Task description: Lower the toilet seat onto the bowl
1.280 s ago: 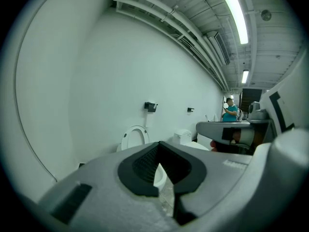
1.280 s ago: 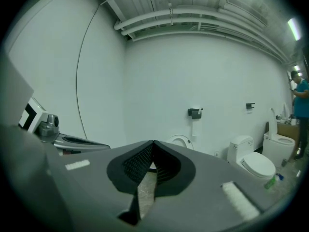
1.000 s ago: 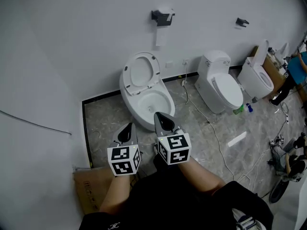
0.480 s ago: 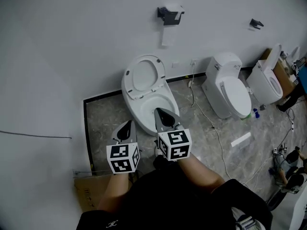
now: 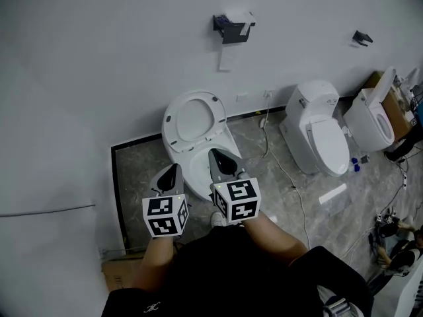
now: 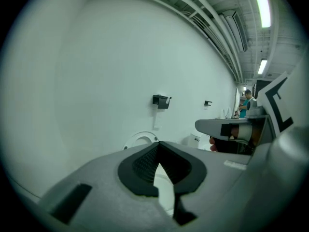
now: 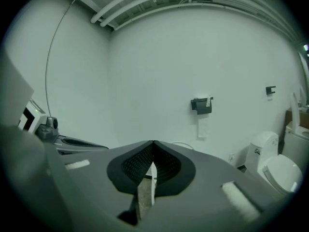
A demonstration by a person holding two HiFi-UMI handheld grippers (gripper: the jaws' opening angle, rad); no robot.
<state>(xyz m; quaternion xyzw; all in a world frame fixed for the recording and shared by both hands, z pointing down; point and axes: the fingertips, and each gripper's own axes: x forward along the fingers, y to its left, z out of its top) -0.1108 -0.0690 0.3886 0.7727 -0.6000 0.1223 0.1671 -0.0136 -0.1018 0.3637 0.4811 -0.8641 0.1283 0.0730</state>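
The left hand-held gripper (image 5: 172,171), grey with black ribbed pads and a cube of square markers at its back, has its jaws closed tip to tip with nothing between them, as its own view confirms (image 6: 158,144). It hangs over the grey marbled floor (image 5: 135,167), just left of the nearest toilet, and touches nothing. The right hand-held gripper (image 5: 214,153) is pinched together the same way (image 7: 153,143), empty, and its tips hover above the open white ceramic bowl (image 5: 195,170) without reaching it. The white oval toilet seat (image 5: 192,119) stands raised at the back of that bowl, leaning towards the plain white wall (image 5: 99,58), well apart from both tools. Counted from the left: one brown cardboard box (image 5: 117,274) on the floor by the person's left forearm; two grippers; three white toilets, namely the open one in front, a second toilet (image 5: 322,136) with its lid down, and a third toilet (image 5: 374,119) at the right edge with its lid up; and two black wall-mounted holders, the nearer holder (image 5: 232,29) with white paper hanging from it and a smaller holder (image 5: 362,38) farther right.
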